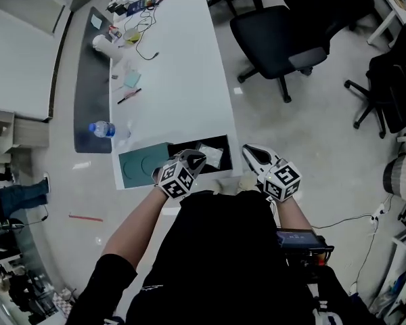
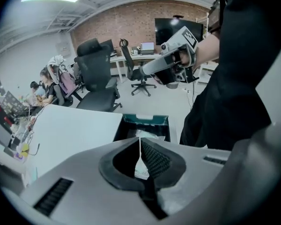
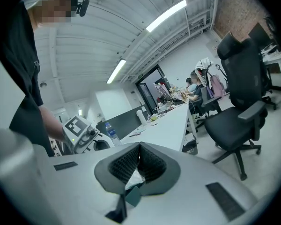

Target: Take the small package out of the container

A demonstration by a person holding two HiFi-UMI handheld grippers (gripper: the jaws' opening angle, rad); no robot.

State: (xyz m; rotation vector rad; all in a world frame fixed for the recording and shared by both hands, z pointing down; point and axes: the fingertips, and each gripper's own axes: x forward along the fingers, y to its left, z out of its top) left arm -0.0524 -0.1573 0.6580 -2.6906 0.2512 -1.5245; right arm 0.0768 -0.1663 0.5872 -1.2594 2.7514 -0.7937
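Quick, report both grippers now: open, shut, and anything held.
Left gripper: jaws closed, nothing between them.
Right gripper: jaws closed, nothing between them.

A long white desk stands on pale floor, beside black office chairs.

White tabletop, teal container with black inside, teal lid, pale translucent small package, black-and-white square markers on the light-grey left tongs and right tongs, black office chairs, red-brown brick wall, blue-topped clear bottle
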